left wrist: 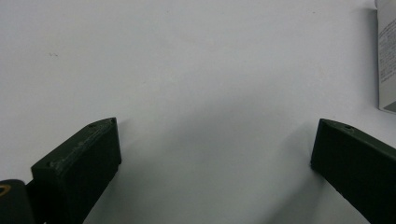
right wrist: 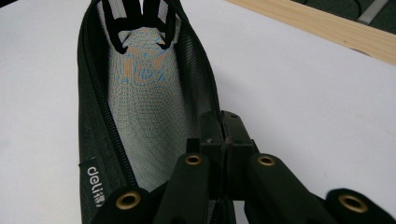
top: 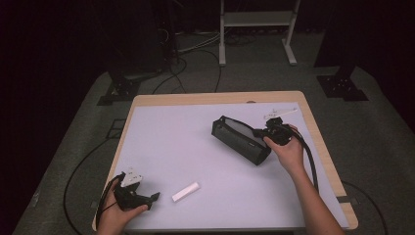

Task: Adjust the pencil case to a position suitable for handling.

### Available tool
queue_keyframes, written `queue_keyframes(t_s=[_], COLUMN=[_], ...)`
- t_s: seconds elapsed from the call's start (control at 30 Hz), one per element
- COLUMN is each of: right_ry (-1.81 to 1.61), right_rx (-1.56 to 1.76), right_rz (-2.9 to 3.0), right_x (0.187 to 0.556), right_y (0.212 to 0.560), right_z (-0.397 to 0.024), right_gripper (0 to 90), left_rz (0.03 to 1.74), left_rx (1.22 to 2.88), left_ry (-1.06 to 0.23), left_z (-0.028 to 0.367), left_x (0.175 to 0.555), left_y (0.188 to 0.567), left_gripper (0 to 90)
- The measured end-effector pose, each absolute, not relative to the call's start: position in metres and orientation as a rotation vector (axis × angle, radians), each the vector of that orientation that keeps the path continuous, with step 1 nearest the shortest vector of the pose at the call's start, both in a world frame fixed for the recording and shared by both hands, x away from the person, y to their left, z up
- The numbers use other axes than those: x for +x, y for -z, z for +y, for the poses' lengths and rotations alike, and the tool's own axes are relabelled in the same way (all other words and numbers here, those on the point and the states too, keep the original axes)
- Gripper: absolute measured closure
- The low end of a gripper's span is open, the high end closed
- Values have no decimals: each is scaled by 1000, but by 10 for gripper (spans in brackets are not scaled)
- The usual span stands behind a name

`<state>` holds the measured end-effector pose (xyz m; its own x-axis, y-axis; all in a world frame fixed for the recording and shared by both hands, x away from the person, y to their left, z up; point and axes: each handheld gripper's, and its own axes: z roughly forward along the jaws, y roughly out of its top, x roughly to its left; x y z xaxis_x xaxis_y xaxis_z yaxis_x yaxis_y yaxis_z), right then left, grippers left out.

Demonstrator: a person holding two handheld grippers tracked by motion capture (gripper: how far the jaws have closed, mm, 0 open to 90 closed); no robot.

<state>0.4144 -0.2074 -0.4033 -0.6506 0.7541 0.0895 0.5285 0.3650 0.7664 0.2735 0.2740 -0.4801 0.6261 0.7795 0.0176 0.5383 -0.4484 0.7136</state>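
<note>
The black mesh pencil case is lying on the white mat right of centre, its zip open along the top and its long axis running from upper left to lower right; in the right gripper view the mesh lining and a white brand label on its side are showing. Your right gripper is clamping the near end of that case, its jaws pressed together on the edge of the opening, with your right hand sitting just behind it. A small white cylinder is lying near the front edge of the mat, well apart from the case. Your left gripper is resting at the front left corner, just beside the cylinder, its jaws standing wide apart over bare mat and holding nothing. The wooden table is bordering the mat
</note>
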Motion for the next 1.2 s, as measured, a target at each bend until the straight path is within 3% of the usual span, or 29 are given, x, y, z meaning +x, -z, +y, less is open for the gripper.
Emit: queue_keyframes(t_s=[1.2], right_ry=[-1182], right_rx=[858], right_rz=[2527], right_x=[380], right_y=[401], right_z=[-172], right_gripper=[877], left_rz=[1023], left_rx=[2166], left_ry=[-456], left_z=[274], left_x=[274], left_y=[480], left_gripper=[8])
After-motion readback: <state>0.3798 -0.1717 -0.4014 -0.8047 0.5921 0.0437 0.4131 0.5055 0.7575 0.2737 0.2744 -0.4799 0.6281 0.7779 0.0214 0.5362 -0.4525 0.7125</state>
